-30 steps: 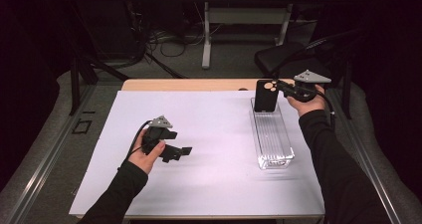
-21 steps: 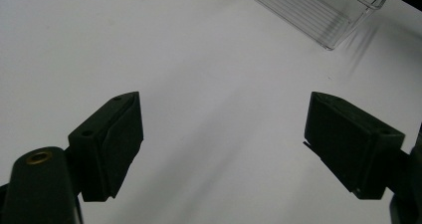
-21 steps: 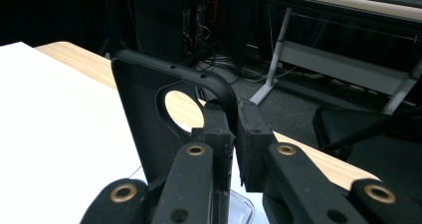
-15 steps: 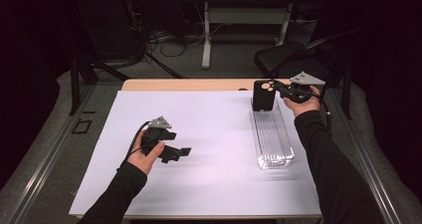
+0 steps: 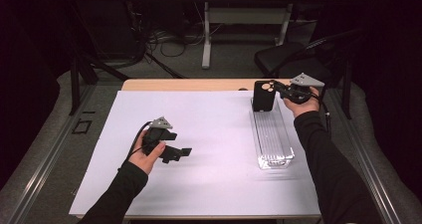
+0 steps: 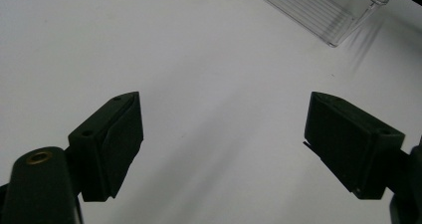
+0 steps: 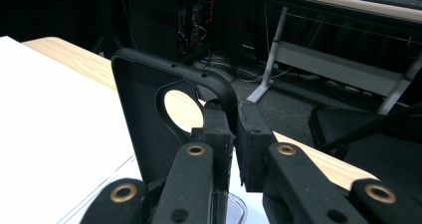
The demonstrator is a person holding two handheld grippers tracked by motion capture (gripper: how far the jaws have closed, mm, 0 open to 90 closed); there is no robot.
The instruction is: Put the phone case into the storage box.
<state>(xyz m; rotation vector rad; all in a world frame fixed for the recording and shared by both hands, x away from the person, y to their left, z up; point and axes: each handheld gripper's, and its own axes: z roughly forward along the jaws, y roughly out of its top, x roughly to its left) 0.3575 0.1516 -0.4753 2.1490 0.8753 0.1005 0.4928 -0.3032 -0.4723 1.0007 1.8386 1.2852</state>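
Note:
A black phone case (image 5: 262, 95) with a round camera cut-out stands upright at the far end of a clear plastic tray (image 5: 271, 139). My right gripper (image 5: 276, 88) is shut on the case's right edge. In the right gripper view, the jaws pinch the rim of the case (image 7: 144, 114) at the right gripper (image 7: 235, 119). My left gripper (image 5: 181, 153) rests low over the white table surface (image 5: 214, 134) at the left, open. Nothing lies between the jaws of the left gripper (image 6: 224, 139), and the clear tray (image 6: 323, 5) is at the upper right of that view.
The white sheet covers most of a wooden table (image 5: 189, 84). Beyond the far edge are a black chair (image 5: 283, 59), cables on the floor and a desk frame (image 5: 206, 35). A metal rail (image 5: 45, 154) runs along the table's left side.
The right hand has edged slightly to the left with the phone case still pinched. The left hand and its gripper have not moved.

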